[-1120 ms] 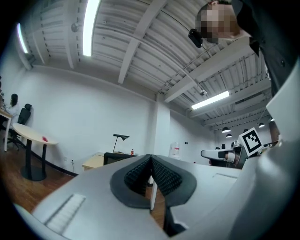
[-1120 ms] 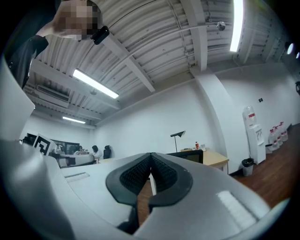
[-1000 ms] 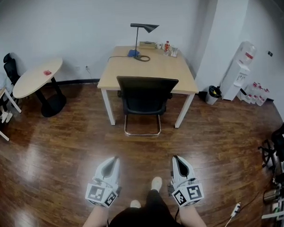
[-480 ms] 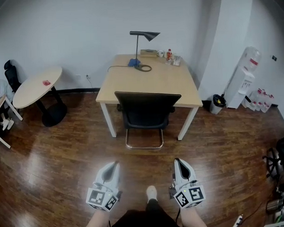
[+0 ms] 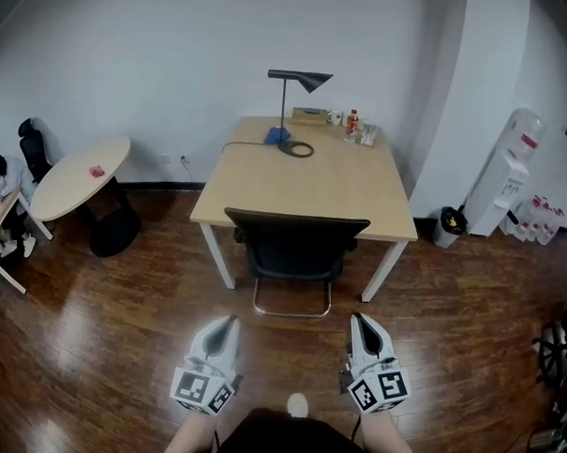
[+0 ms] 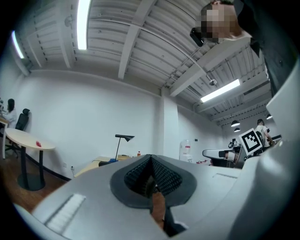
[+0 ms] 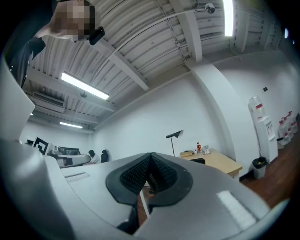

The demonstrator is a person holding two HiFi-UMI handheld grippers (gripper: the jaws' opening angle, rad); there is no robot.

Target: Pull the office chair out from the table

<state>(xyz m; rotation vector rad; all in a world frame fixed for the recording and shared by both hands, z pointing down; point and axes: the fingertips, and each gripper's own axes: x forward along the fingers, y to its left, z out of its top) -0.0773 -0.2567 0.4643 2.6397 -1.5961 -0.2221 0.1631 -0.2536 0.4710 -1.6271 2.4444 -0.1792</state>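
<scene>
A black office chair (image 5: 296,245) stands pushed in at the near side of a light wooden table (image 5: 305,182), its backrest facing me. My left gripper (image 5: 222,331) and right gripper (image 5: 360,326) float side by side above the floor, a short way before the chair, both shut with nothing between their jaws. In the left gripper view the table (image 6: 101,161) and lamp (image 6: 123,140) peek over the shut left gripper (image 6: 151,161). In the right gripper view the right gripper (image 7: 150,159) is shut too, with the table (image 7: 220,162) beyond it.
A black desk lamp (image 5: 296,89), a bottle (image 5: 353,122) and small items sit at the table's far end. A round table (image 5: 79,173) stands left, a water dispenser (image 5: 511,173) and bin (image 5: 450,223) right. Wooden floor (image 5: 109,322) surrounds the chair.
Both grippers and my view have moved forward toward the chair, which now looks nearer and larger. Both grippers stay shut; the chair has not moved.
</scene>
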